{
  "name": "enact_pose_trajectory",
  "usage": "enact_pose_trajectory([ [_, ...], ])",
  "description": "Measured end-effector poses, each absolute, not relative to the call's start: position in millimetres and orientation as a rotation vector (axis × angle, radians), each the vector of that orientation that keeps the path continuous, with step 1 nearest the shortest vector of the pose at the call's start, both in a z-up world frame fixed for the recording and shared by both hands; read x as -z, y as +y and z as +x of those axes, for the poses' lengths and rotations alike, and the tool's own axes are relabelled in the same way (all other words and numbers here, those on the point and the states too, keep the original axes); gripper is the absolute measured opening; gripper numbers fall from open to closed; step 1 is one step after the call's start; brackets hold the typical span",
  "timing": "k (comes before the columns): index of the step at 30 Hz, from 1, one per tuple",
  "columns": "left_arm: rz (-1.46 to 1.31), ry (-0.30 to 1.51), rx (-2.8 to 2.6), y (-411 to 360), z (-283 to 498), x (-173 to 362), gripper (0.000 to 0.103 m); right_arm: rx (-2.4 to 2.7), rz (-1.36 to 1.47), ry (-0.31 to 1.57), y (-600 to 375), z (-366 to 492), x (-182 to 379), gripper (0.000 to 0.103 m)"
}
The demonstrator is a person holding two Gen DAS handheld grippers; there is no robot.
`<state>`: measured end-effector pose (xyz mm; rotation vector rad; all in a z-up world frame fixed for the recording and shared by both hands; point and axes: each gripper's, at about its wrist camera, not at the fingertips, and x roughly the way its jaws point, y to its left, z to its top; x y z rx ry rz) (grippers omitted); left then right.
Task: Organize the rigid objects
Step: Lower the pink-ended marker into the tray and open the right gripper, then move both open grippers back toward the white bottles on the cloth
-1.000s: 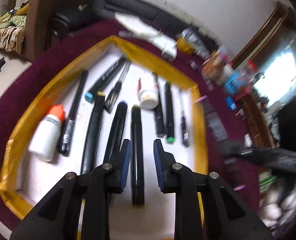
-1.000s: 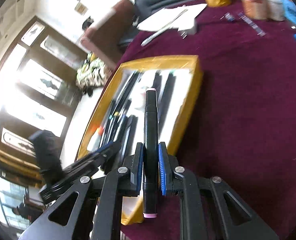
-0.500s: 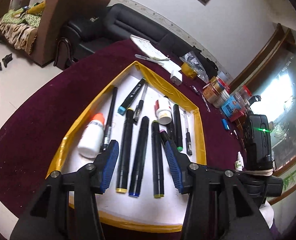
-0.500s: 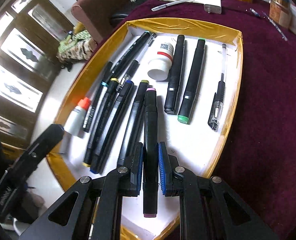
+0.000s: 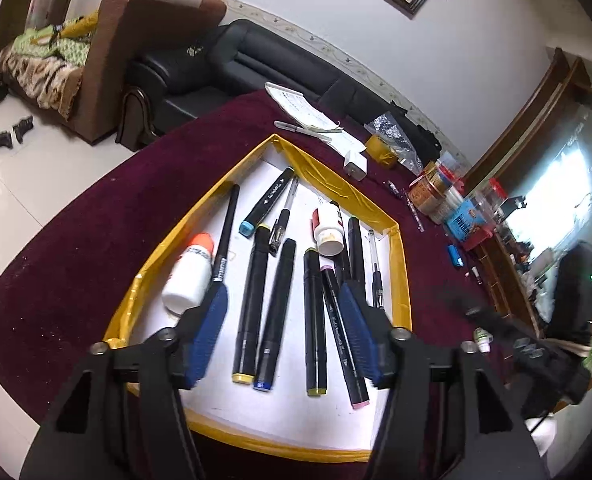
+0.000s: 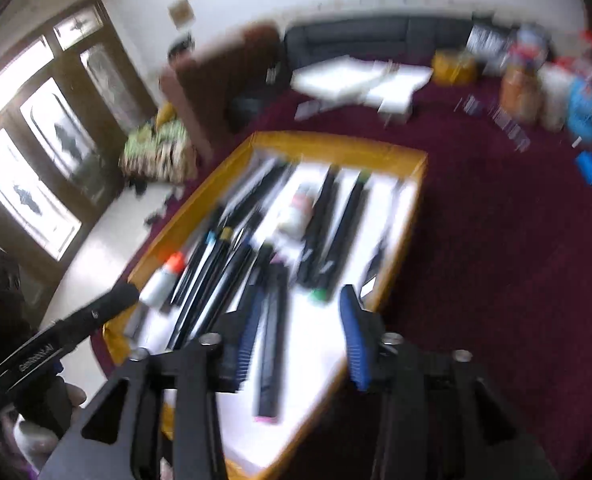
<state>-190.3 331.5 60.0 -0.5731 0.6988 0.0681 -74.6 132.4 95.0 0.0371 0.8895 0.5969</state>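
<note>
Lying in the tray: two white bottles, seven markers.

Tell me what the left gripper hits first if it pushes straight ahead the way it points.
Probably the row of black markers lying side by side in the yellow-rimmed white tray. The open left gripper frames them between its blue pads, tilted down toward them. Depth is unclear through the fisheye.

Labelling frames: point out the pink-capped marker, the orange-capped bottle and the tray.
pink-capped marker [image 5: 340, 332], left wrist view, mid-barrel.
orange-capped bottle [image 5: 188, 276], left wrist view, white body.
tray [image 5: 402, 276], left wrist view, yellow right rim.
</note>
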Motion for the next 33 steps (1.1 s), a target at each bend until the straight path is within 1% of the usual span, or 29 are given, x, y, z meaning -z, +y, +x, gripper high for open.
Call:
enact_pose_trajectory([
  [1,-0.556,0.697,-0.068,326.3,-189.2,-61.9,0.059,-0.582,0.042,0.842,122.2,-76.1,-100.5,0.053],
  [2,-0.534,0.696,-0.064,319.5,-187.7,-64.4,0.059,-0.553,0.049,0.784,105.8,-78.3,-106.6,0.06],
  [3,-0.514,0.697,-0.058,312.8,-186.0,-66.8,0.059,-0.53,0.055,0.752,93.9,-80.3,-110.8,0.074],
  [4,-0.494,0.696,-0.049,305.8,-185.4,-69.4,0.059,-0.497,0.064,0.718,77.6,-80.6,-112.9,0.081],
  [7,-0.429,0.693,-0.018,284.0,-182.2,-77.3,0.06,-0.391,0.078,0.712,27.1,-71.3,-107.3,0.081],
  [13,-0.26,0.719,0.07,223.1,-171.8,-86.1,0.061,-0.166,0.15,0.82,-85.8,-48.9,-77.6,0.081],
  [18,-0.238,0.773,0.152,185.3,-160.9,-81.5,0.061,-0.018,0.173,0.878,-159.8,-37.9,-62.3,0.08],
  [24,-0.187,0.813,0.18,150.7,-154.2,-78.0,0.061,0.02,0.211,0.944,-191.3,-18.1,-47.0,0.079],
  [27,-0.134,0.815,0.178,137.6,-155.4,-79.8,0.061,0.001,0.211,0.976,-185.4,-9.7,-38.4,0.076],
  [30,-0.084,0.815,0.167,126.3,-154.4,-80.3,0.061,-0.004,0.21,0.98,-179.5,-12.7,-35.1,0.069],
  [33,-0.058,0.824,0.162,119.7,-153.5,-78.3,0.061,-0.009,0.203,0.984,-176.2,-10.0,-32.7,0.068],
])
